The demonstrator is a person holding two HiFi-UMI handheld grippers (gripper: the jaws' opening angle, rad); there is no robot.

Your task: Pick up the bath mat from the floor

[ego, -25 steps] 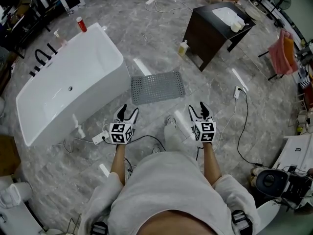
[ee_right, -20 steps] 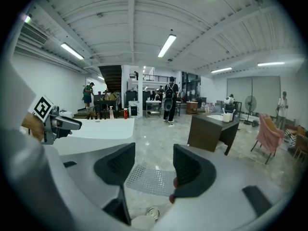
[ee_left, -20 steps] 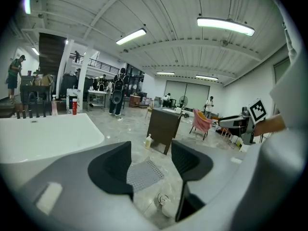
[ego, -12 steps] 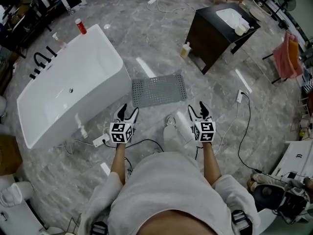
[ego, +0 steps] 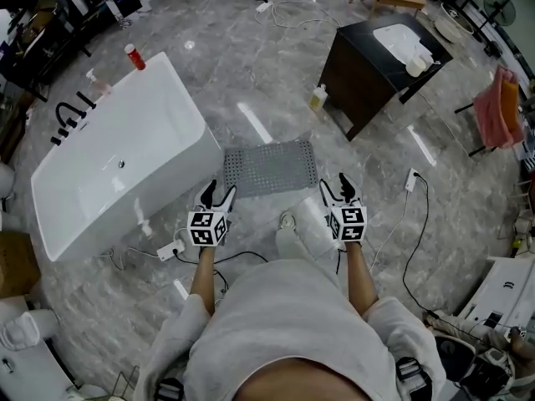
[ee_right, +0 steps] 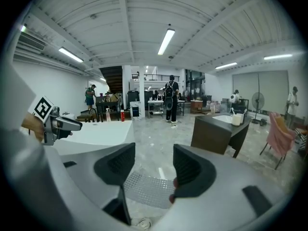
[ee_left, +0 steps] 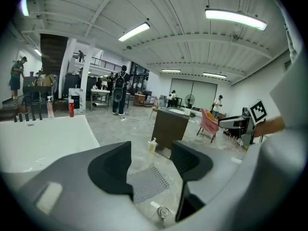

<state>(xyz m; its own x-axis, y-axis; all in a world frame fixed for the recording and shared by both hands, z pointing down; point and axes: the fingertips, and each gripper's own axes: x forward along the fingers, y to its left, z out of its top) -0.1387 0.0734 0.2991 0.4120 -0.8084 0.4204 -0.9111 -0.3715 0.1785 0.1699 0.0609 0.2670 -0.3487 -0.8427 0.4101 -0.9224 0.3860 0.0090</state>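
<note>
The grey perforated bath mat (ego: 270, 168) lies flat on the marble floor between the white bathtub (ego: 117, 161) and the dark vanity cabinet (ego: 380, 61). My left gripper (ego: 217, 196) hovers near the mat's near-left corner, jaws open and empty. My right gripper (ego: 339, 190) hovers just right of the mat's near-right corner, also open and empty. In the left gripper view the mat (ee_left: 147, 184) shows between the jaws, well below. The right gripper view shows the mat (ee_right: 147, 189) below the jaws too.
A floor drain (ego: 288, 220) sits just before the mat. Cables and a power strip (ego: 168, 250) trail on the floor at left, another cable (ego: 410, 224) at right. A bottle (ego: 318, 97) stands by the cabinet. People stand in the far background.
The view has moved forward a little; the mat now lies closer to both grippers. The jaws of both are unchanged.
</note>
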